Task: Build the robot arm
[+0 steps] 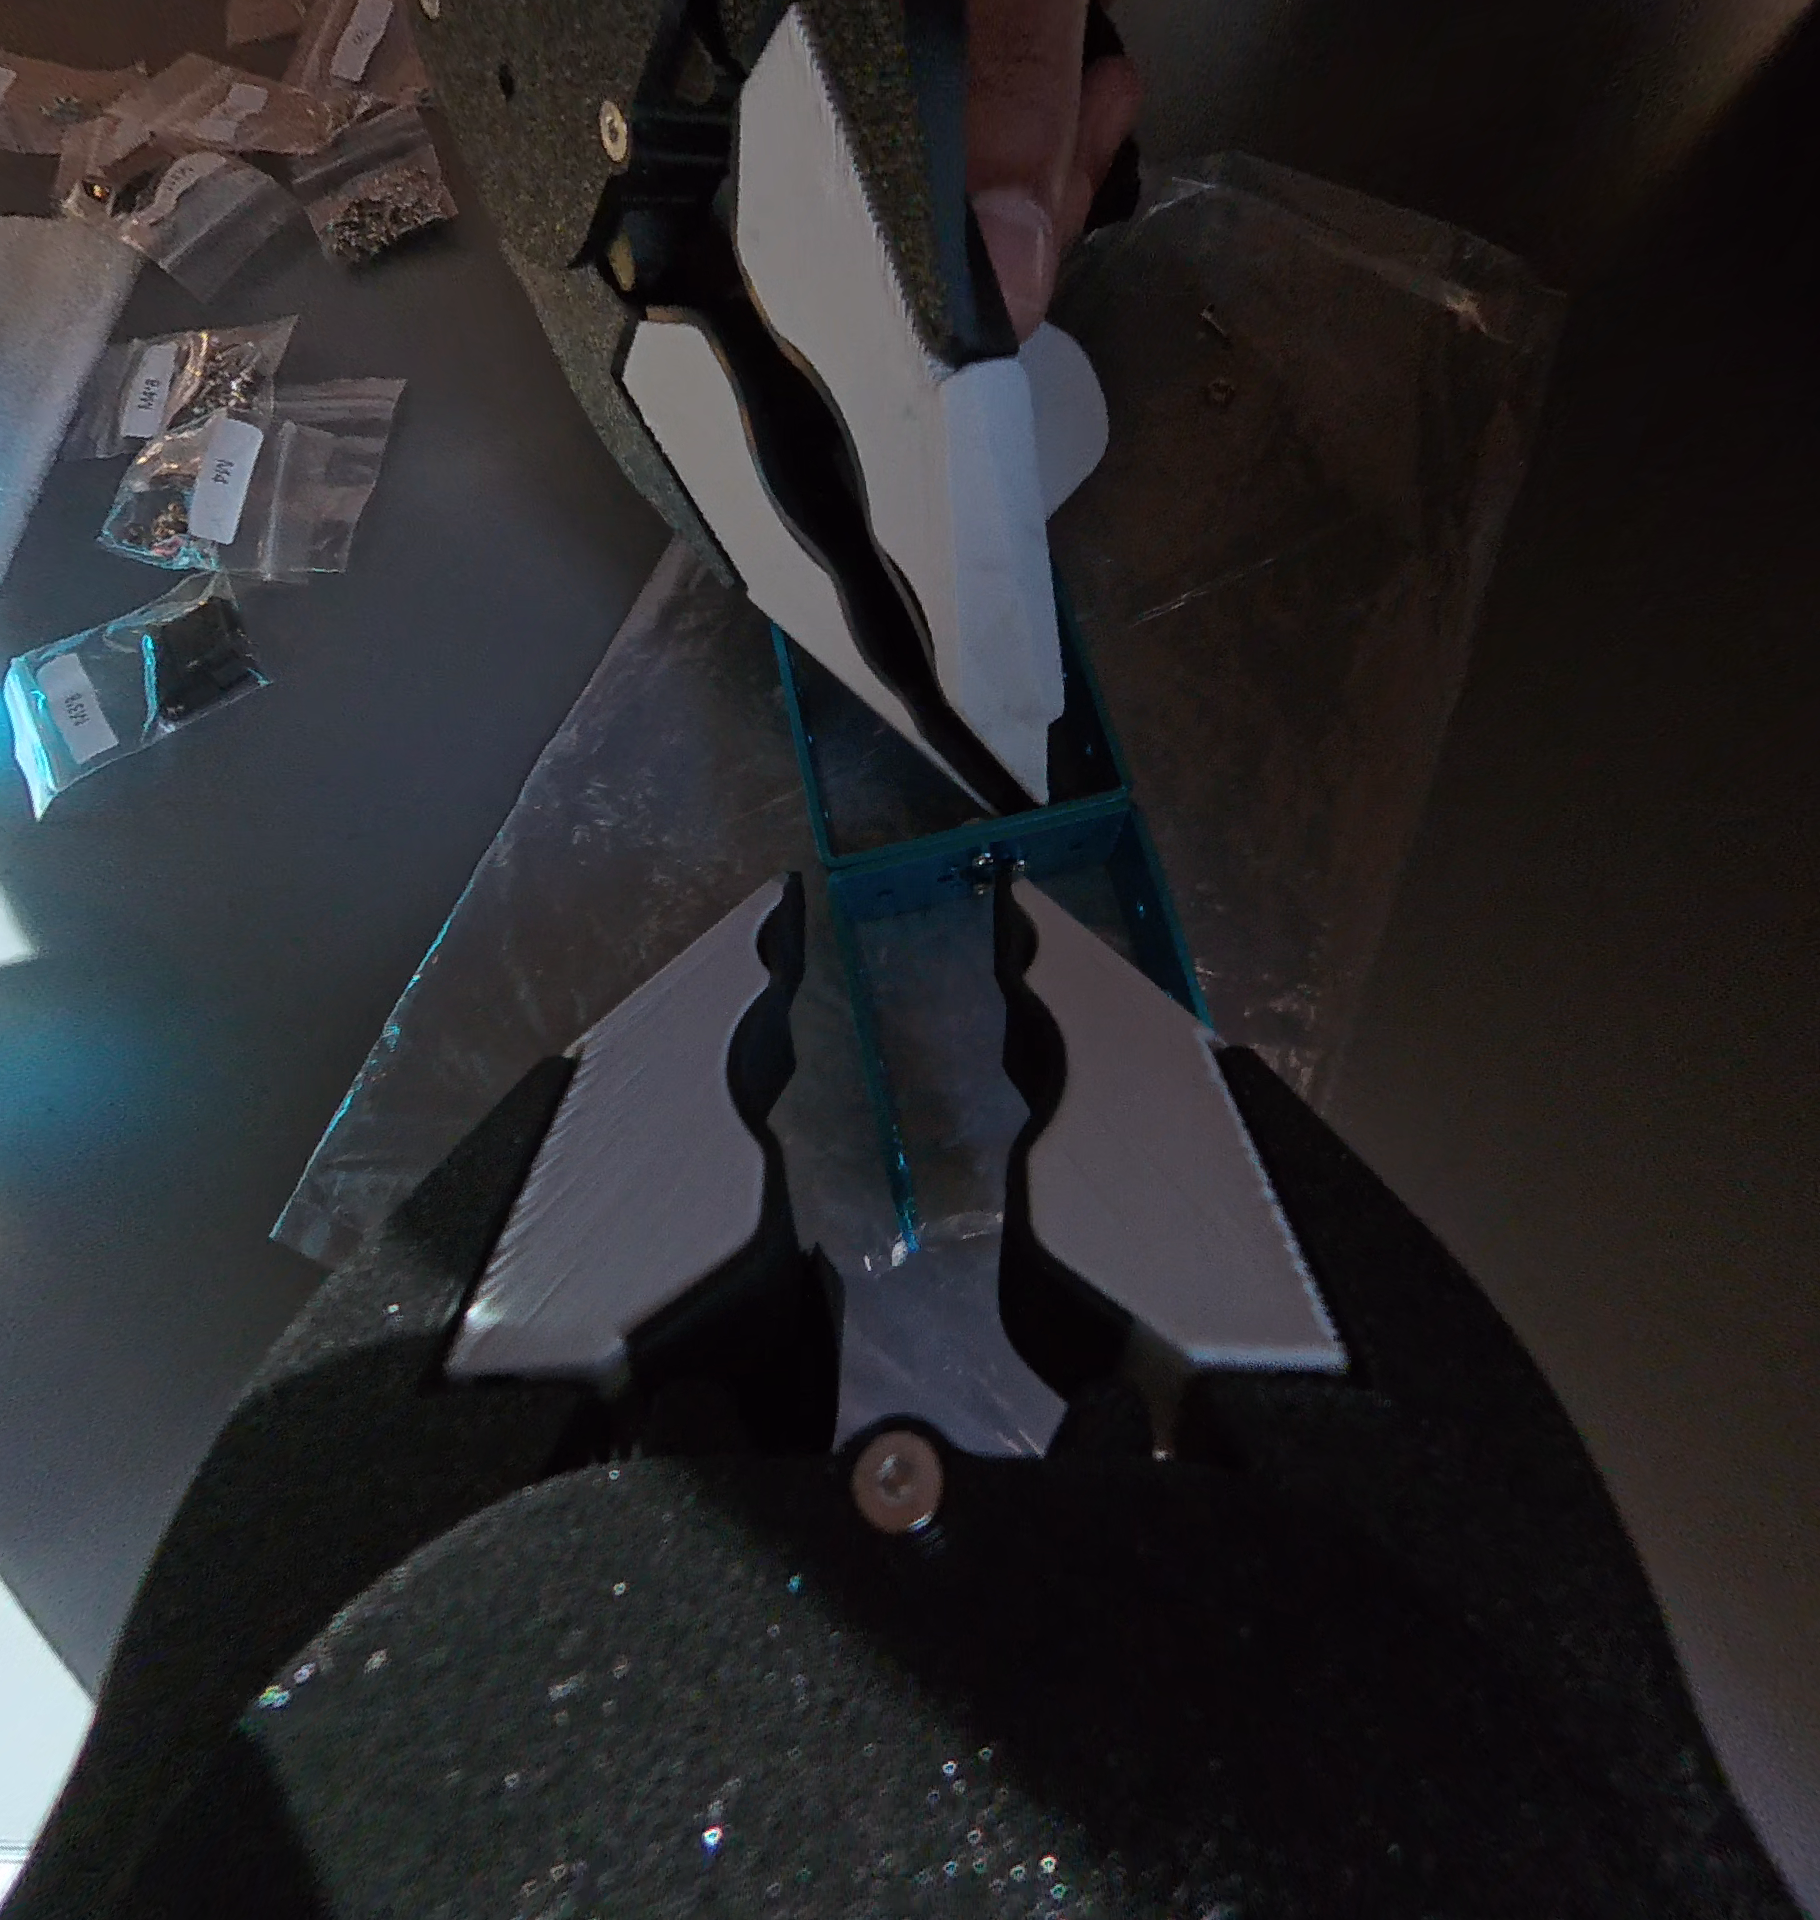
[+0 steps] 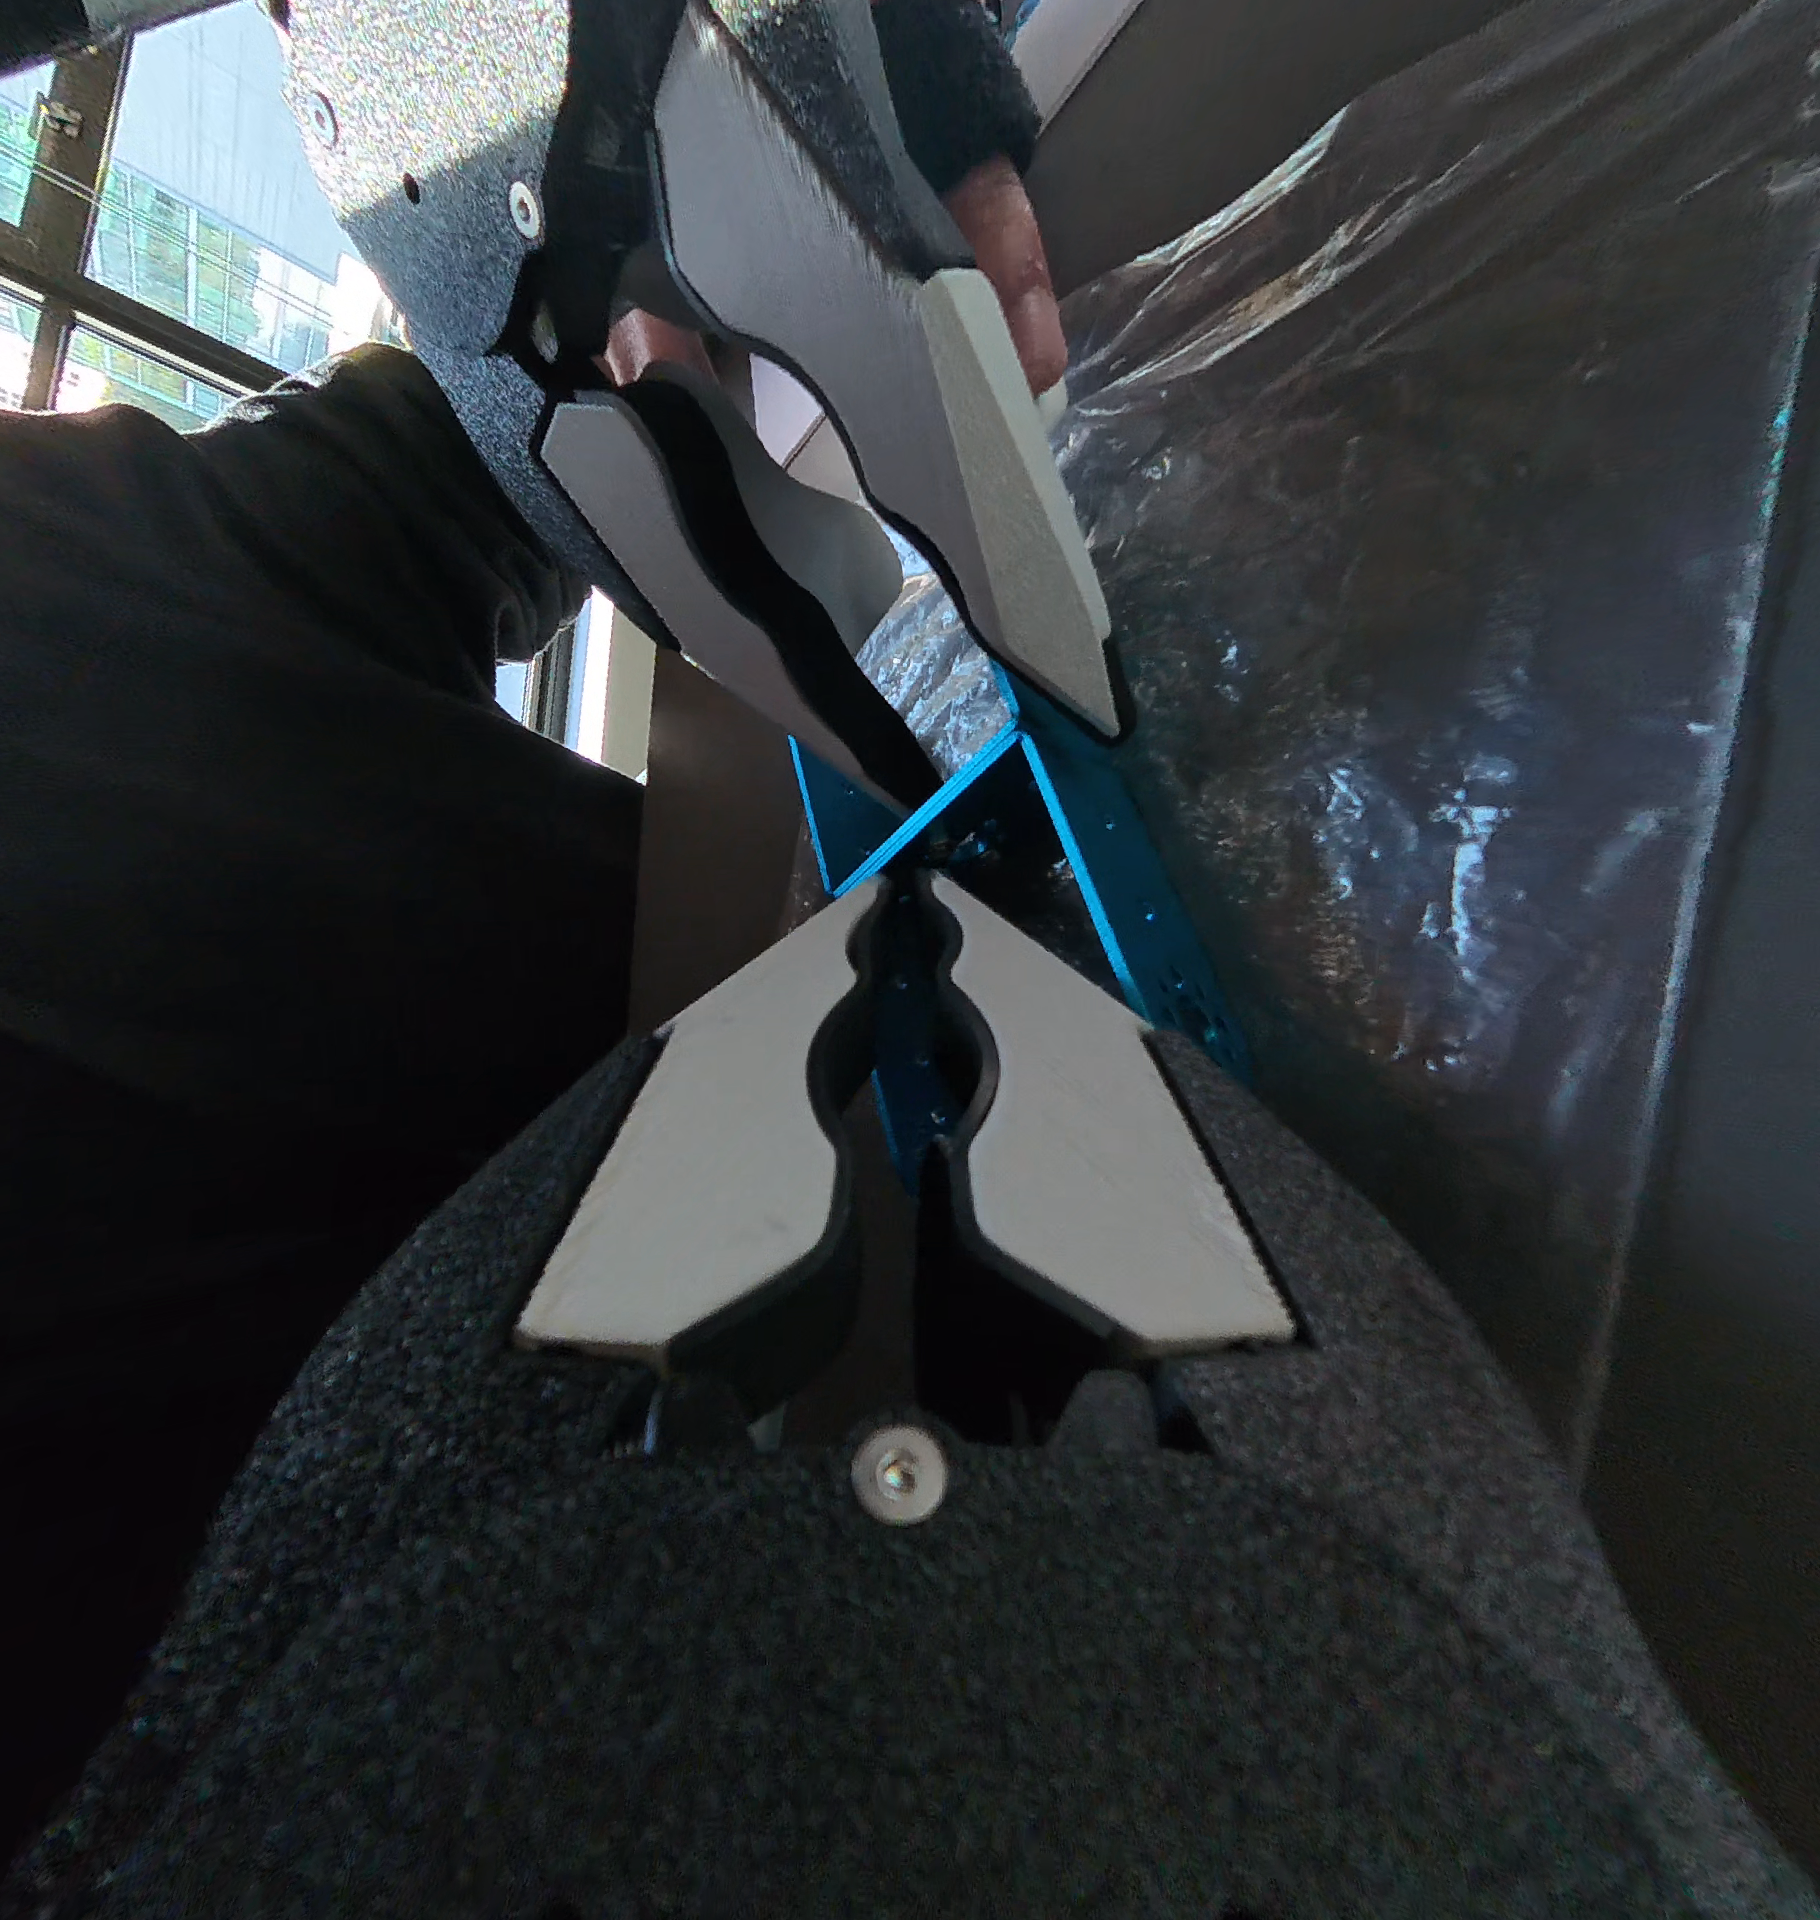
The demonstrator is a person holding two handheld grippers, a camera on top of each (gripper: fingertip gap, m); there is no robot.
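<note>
- While both grippers meet on one teal metal frame point(image 1: 906, 844), it sits off the dark table point(image 1: 386, 675), above a clear plastic sheet point(image 1: 625, 831). It looks supported by the grippers alone.
- Frame = thin perforated strips w/ a cross wall and a small screw at mid-joint.
- Right gripper point(image 2: 904, 894): clenched. The pads pinch a thin blue strip edge-on and the strip runs down betw. the fingers. A narrow part prob. needs that tight pinch so it can't twist.
- Left wrist view shows the same: right gripper comes in from above, tips nearly together at the cross wall.
- Left gripper point(image 1: 901, 894): jaws parted, straddling a side strip of the frame, tips right at the cross wall nr the screw. Can't tell if the pads actually press the metal or only bracket it.
- The two come at the joint from opposite sides, tips near but apart. Judged: a hold at each side of the joint stops the frame pivoting.
- A person's fingers point(image 1: 1020, 239) wrap the right gripper's handle; a dark sleeve point(image 2: 262, 727) is on the left of the right wrist view.
- Small zip bags point(image 1: 189, 499) of hardware w/ white labels lie well apart on the table, upper left, none touched.
- Window point(image 2: 158, 249) behind gives backlight, so the frame's underside is dim.
</note>
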